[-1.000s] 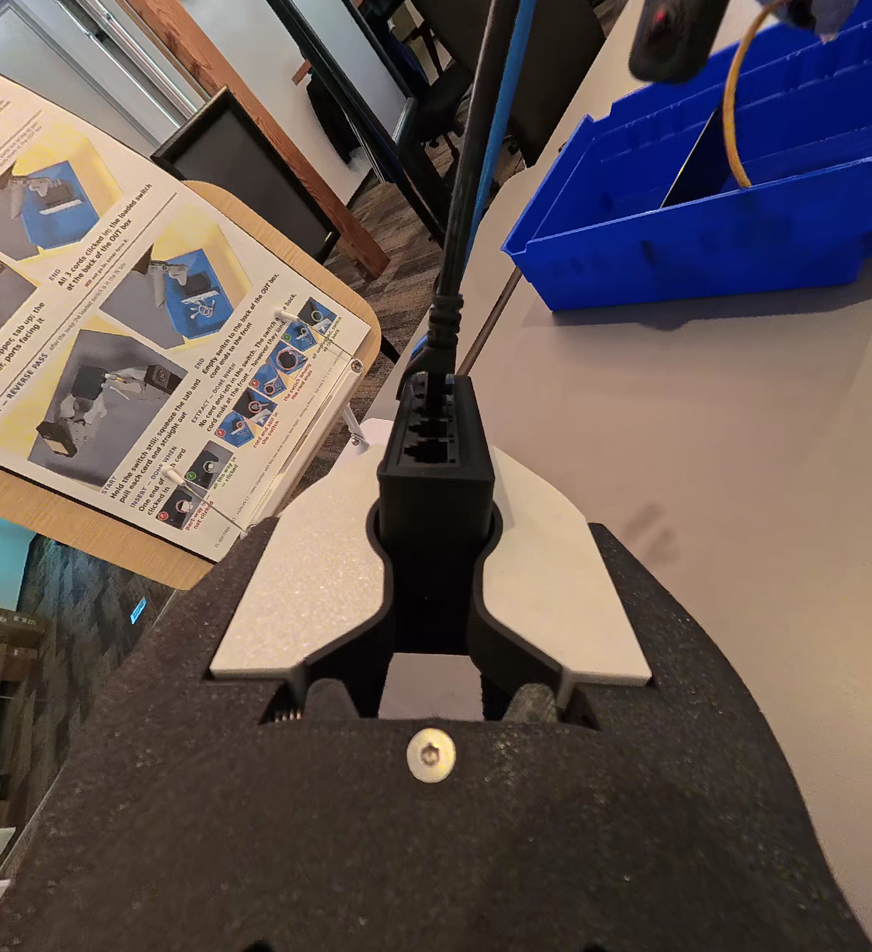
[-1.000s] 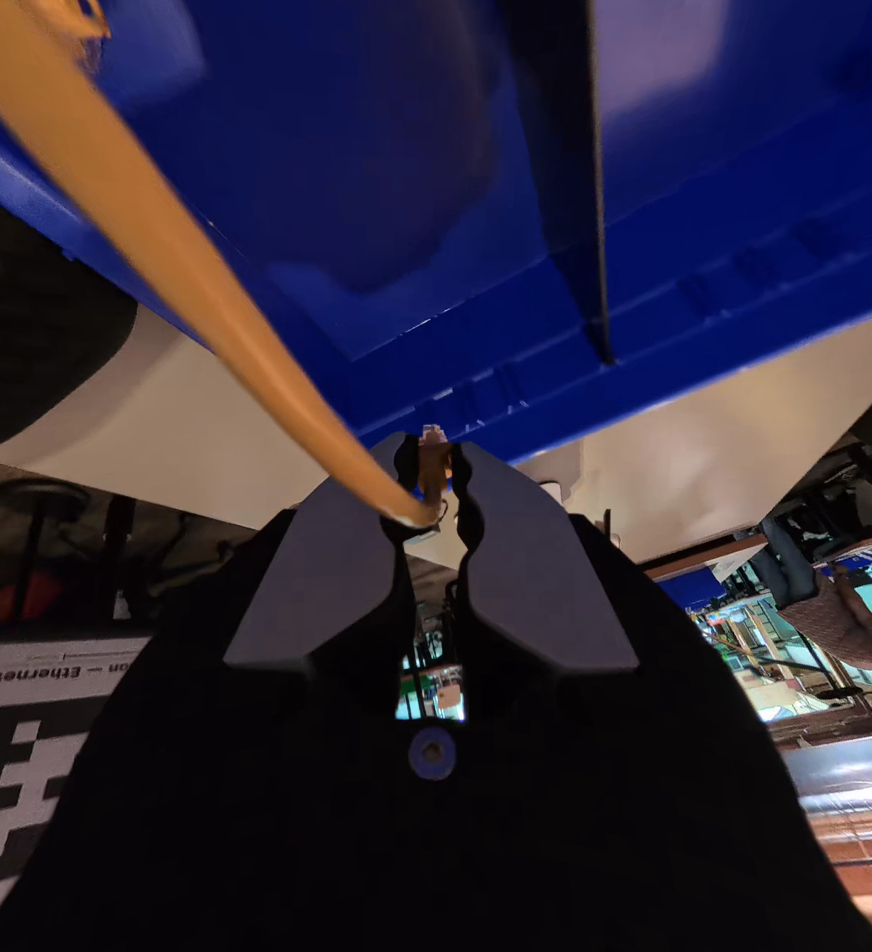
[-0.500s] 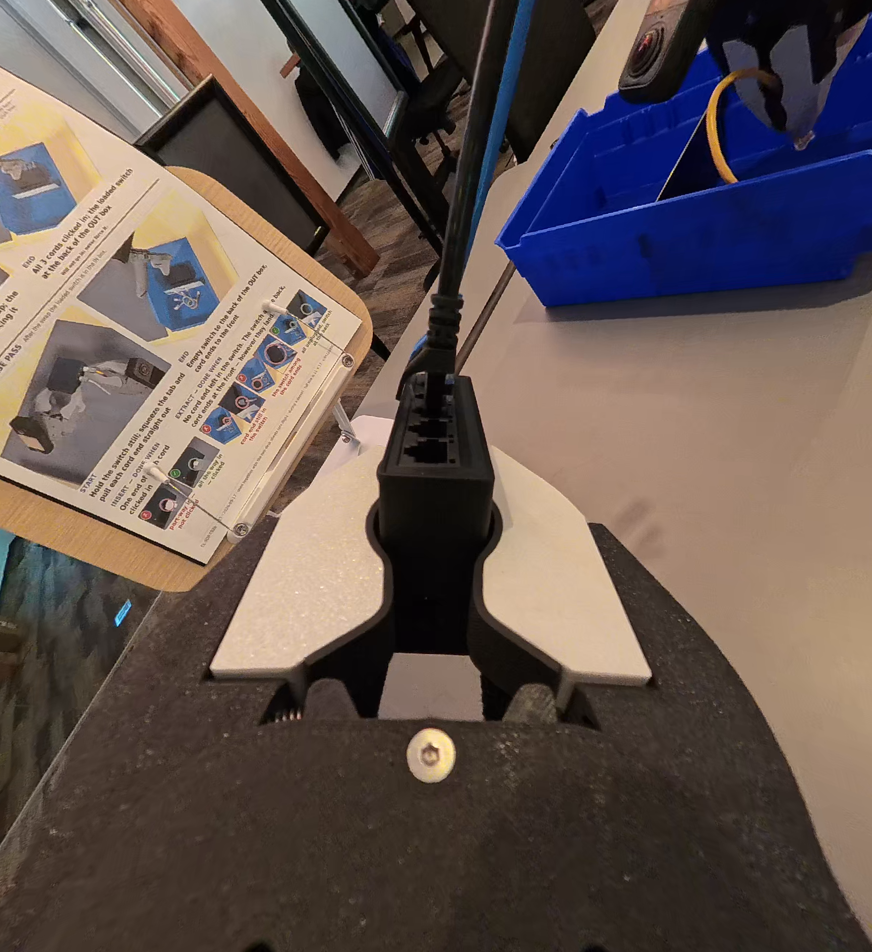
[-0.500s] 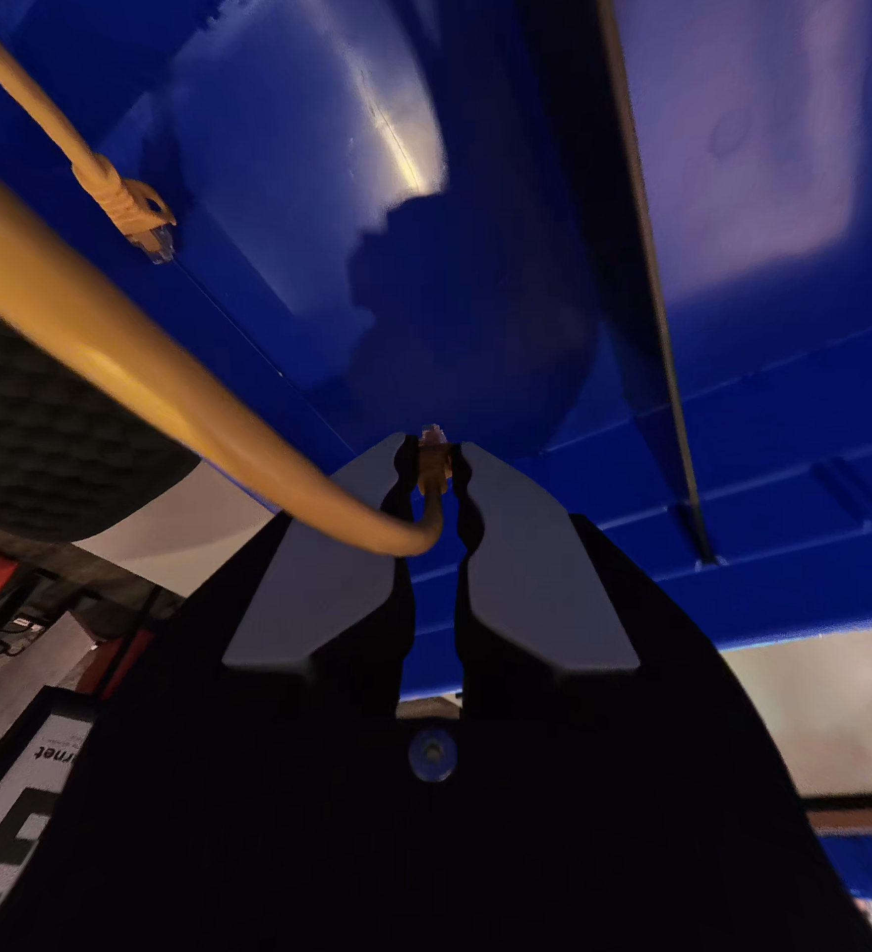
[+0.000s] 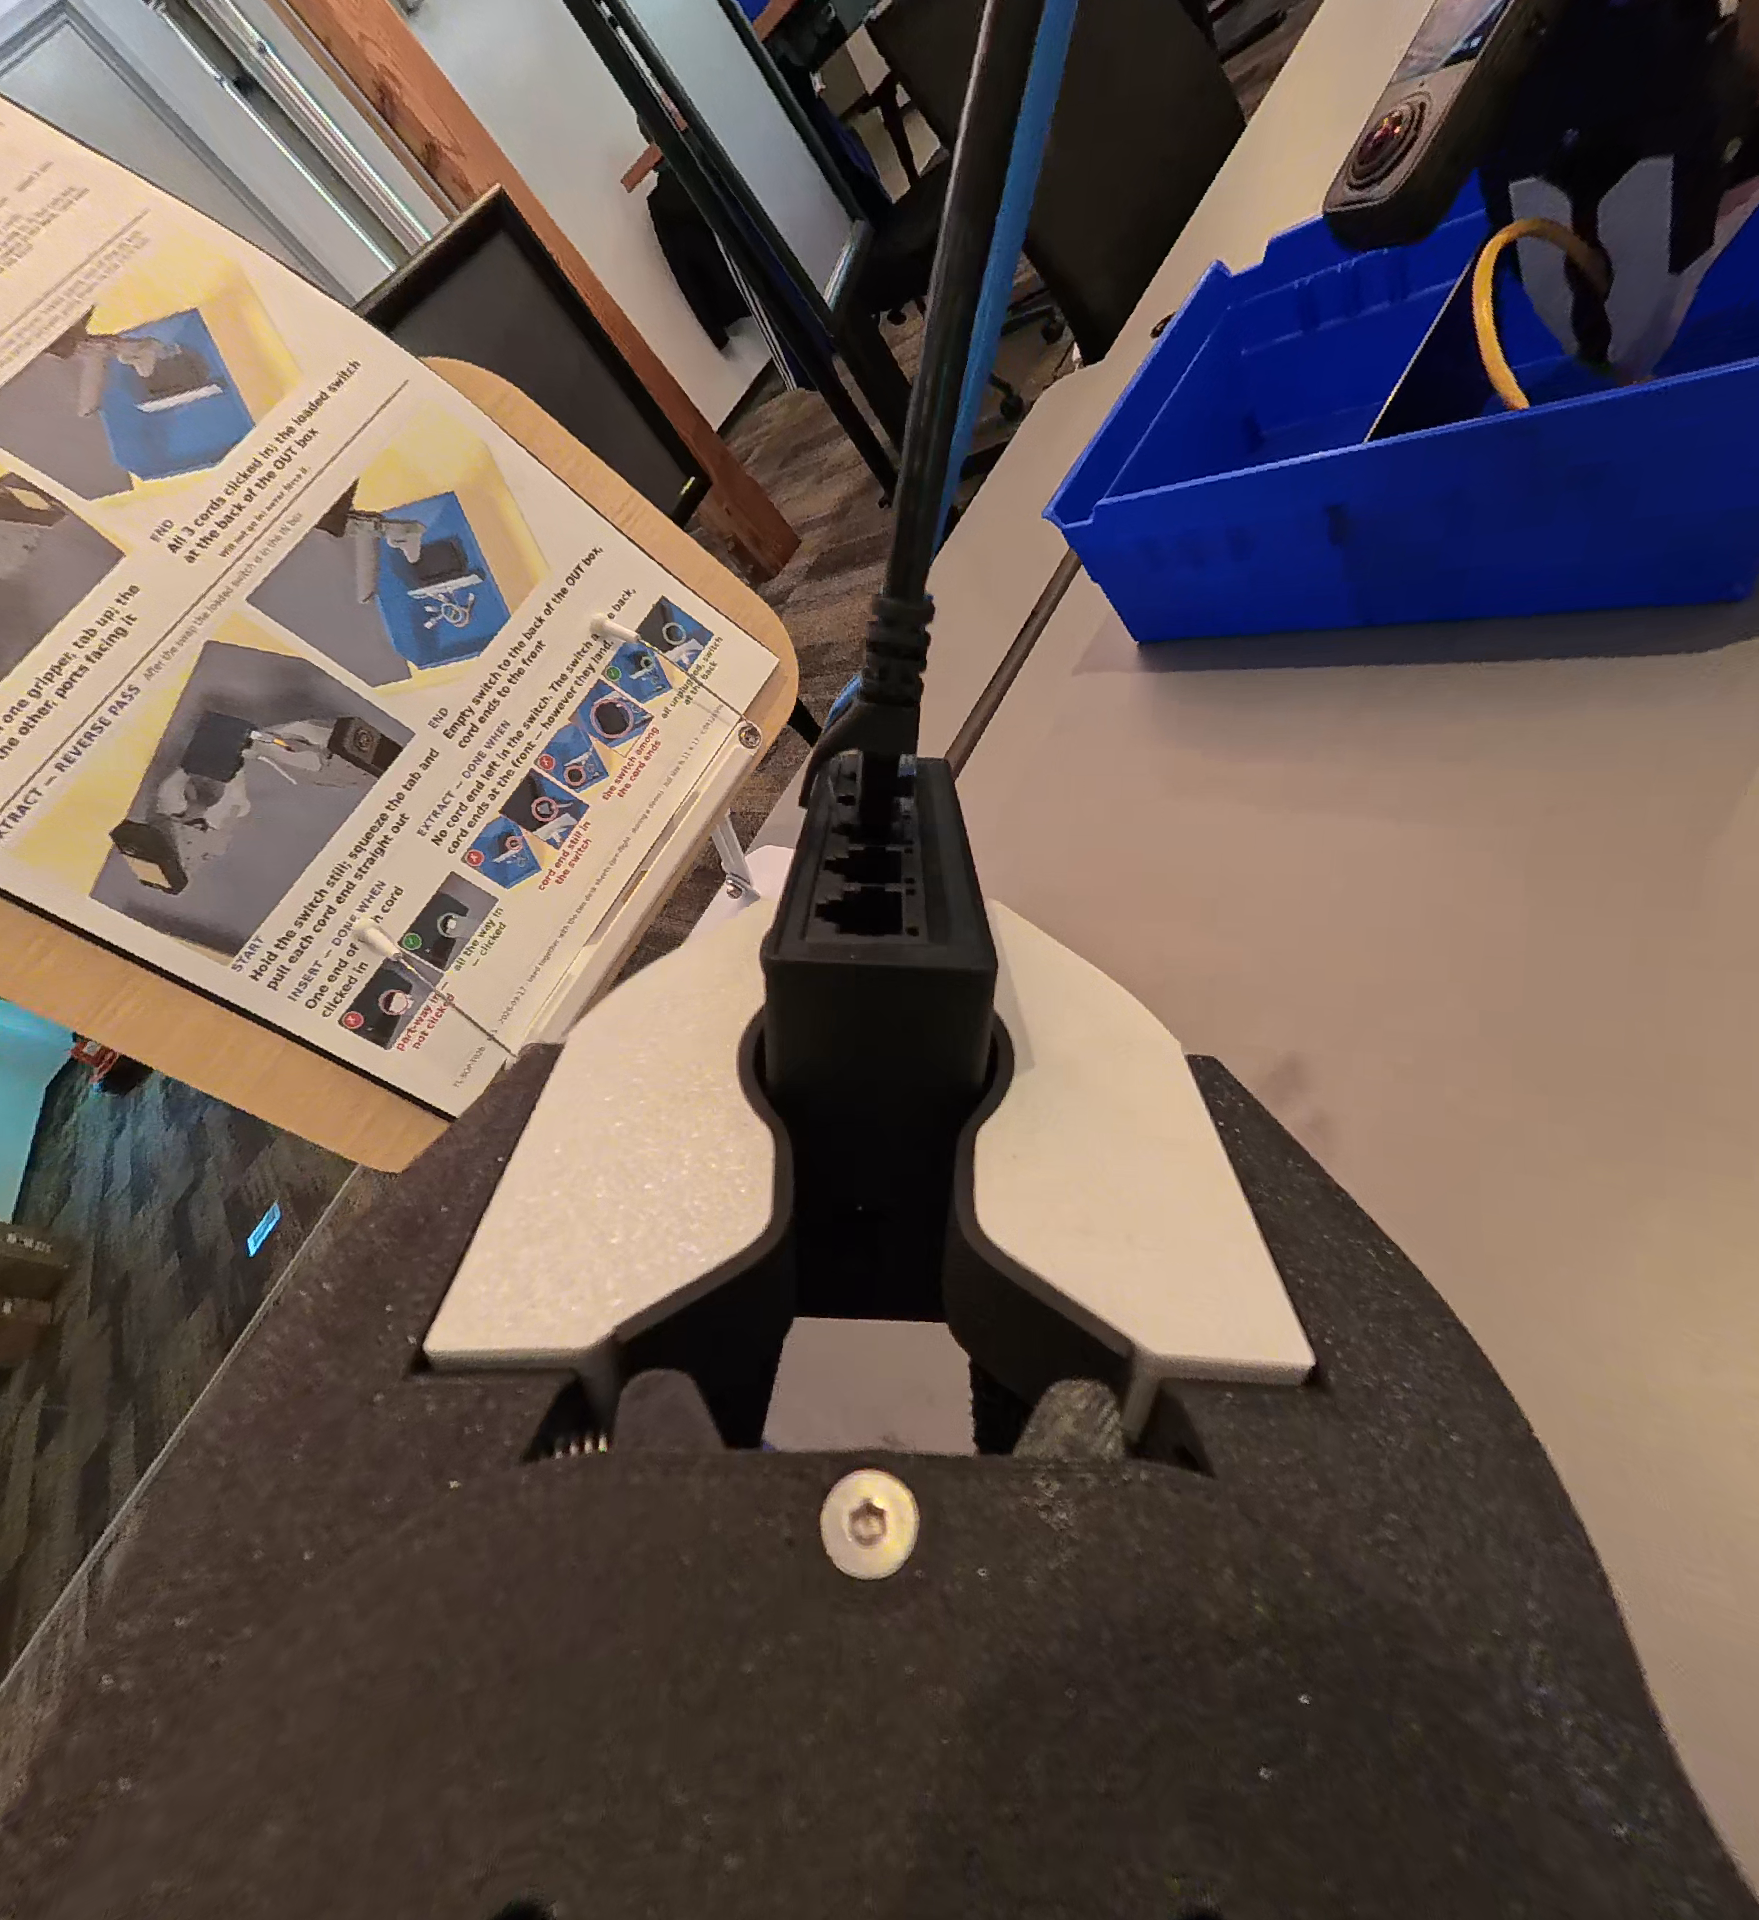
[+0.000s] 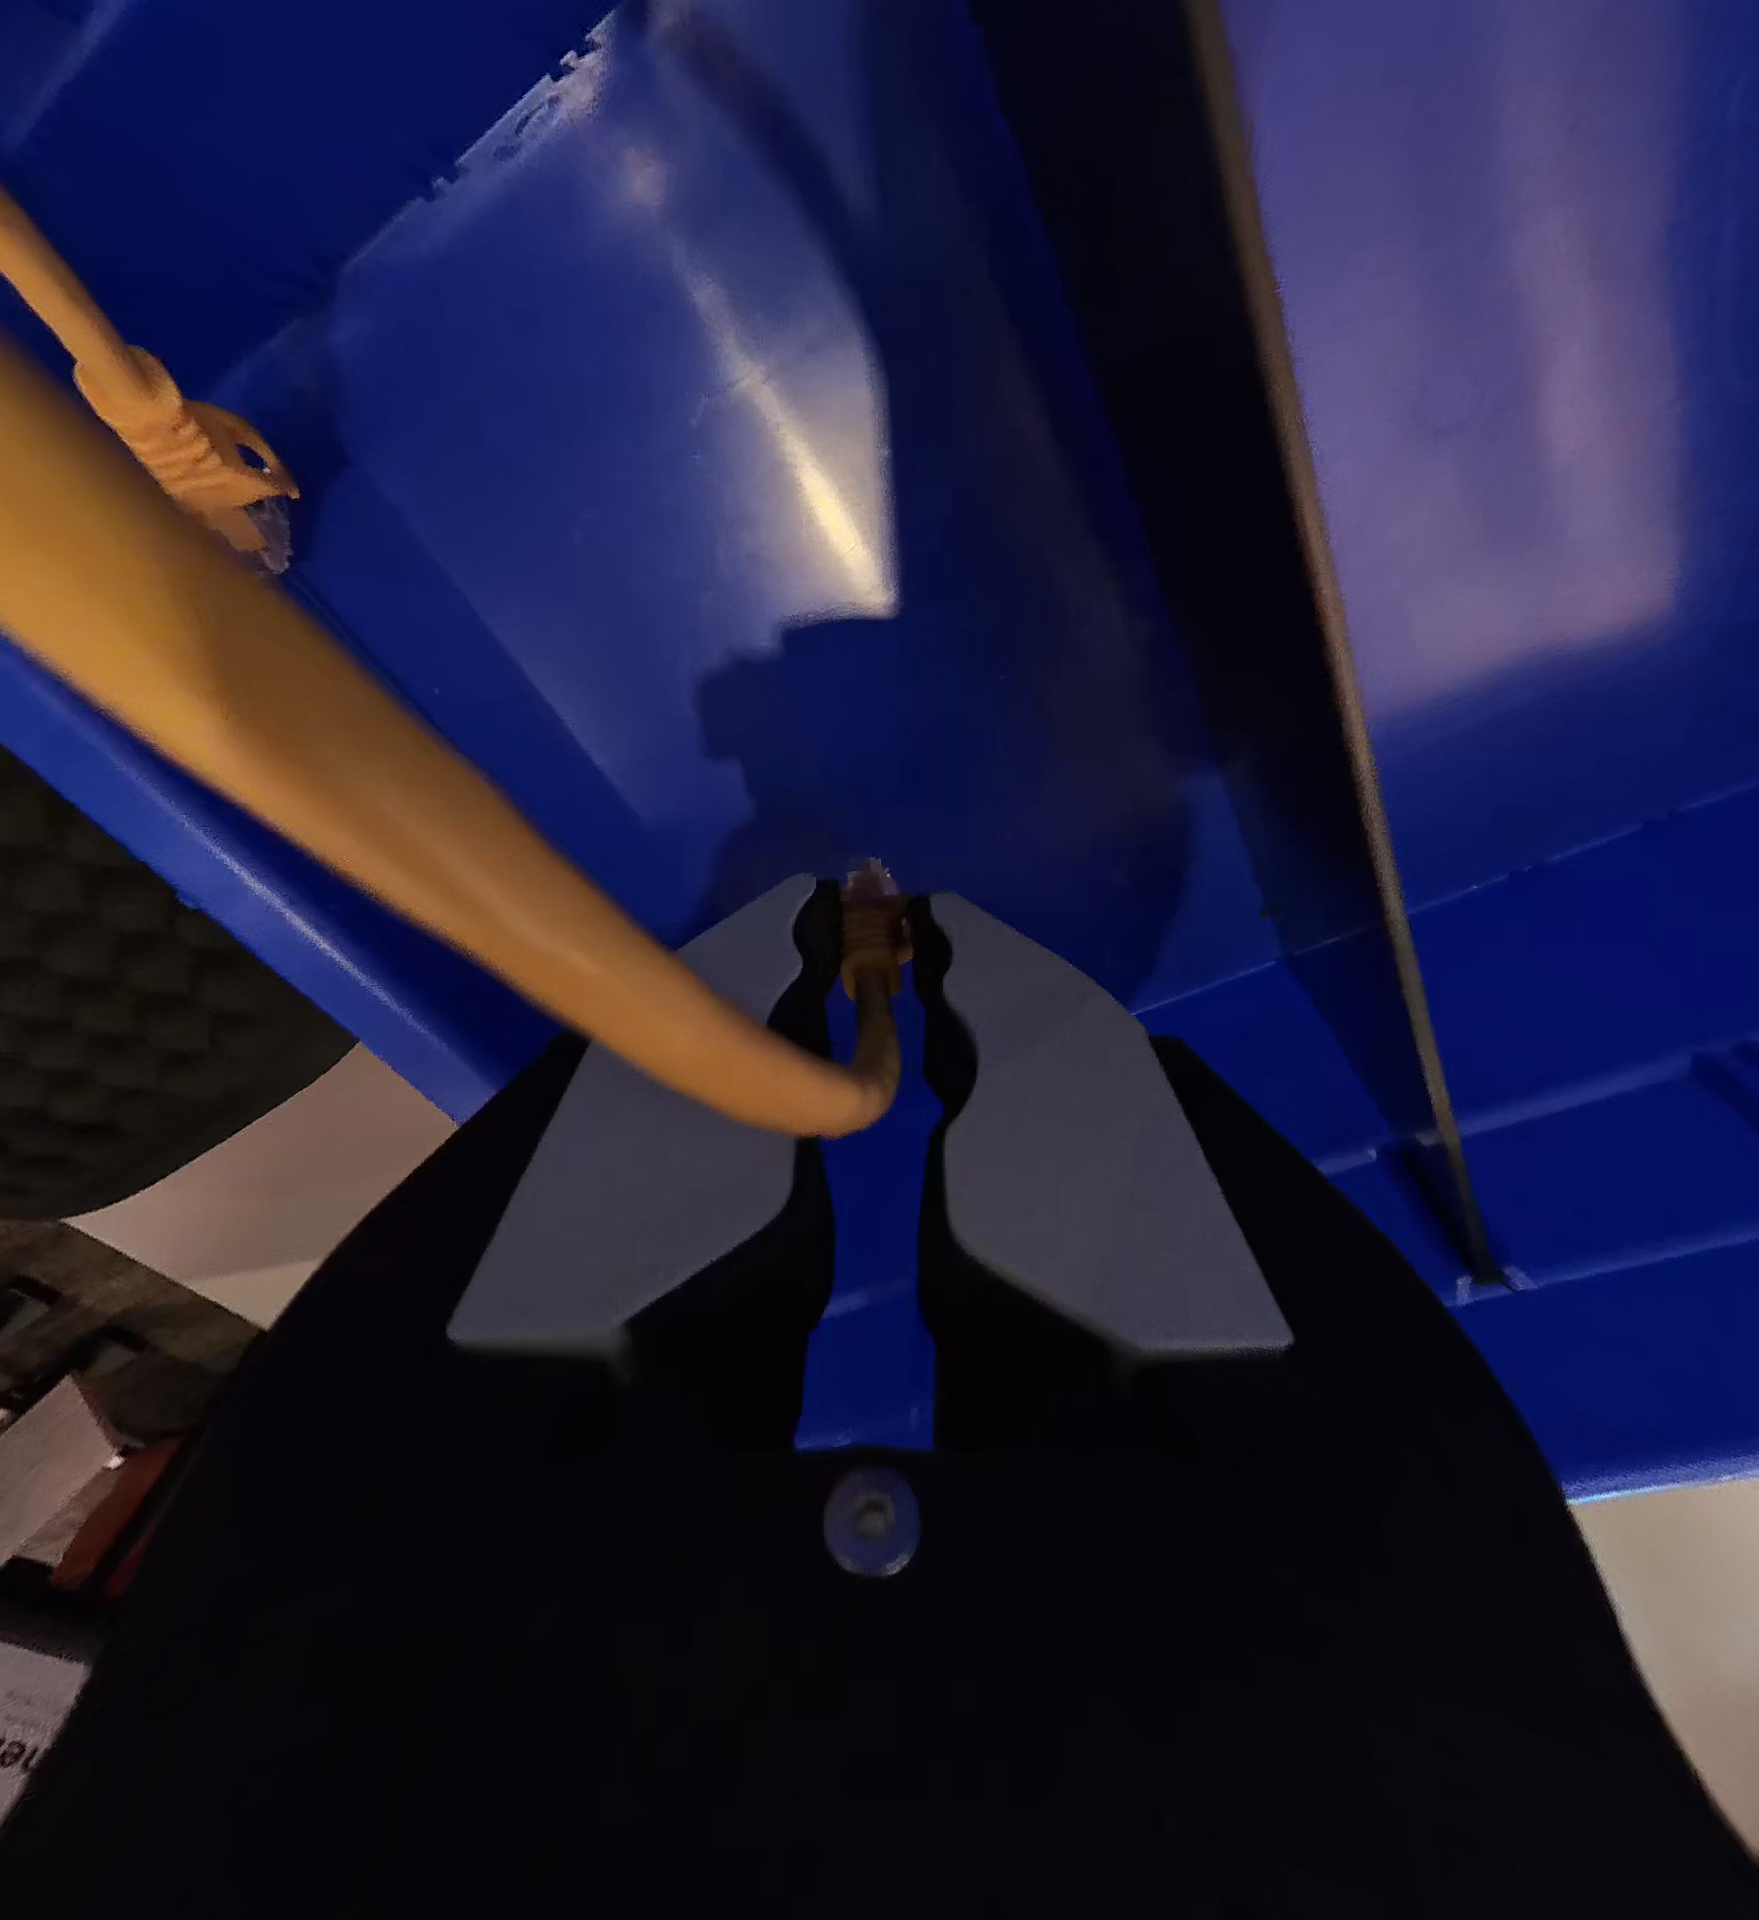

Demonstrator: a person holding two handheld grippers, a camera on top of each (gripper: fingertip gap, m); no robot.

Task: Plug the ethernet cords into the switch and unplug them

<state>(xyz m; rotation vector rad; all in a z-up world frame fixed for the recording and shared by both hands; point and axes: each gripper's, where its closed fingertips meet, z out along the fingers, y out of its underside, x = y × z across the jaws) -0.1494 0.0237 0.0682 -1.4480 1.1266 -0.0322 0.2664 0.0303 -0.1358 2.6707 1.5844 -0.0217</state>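
Switch (image 5: 880,956) in left tongs (image 5: 880,997) (clamped)

Office-type workroom set up as test station. Long grey bench (image 5: 1426,935), patterned carpet floor (image 5: 127,1247), black chairs (image 5: 1114,156) behind, glass partitions with wood frame (image 5: 501,208). Illustrated instruction sheet (image 5: 283,675) on tilted board, blue plastic parts bin (image 5: 1426,540) on bench.
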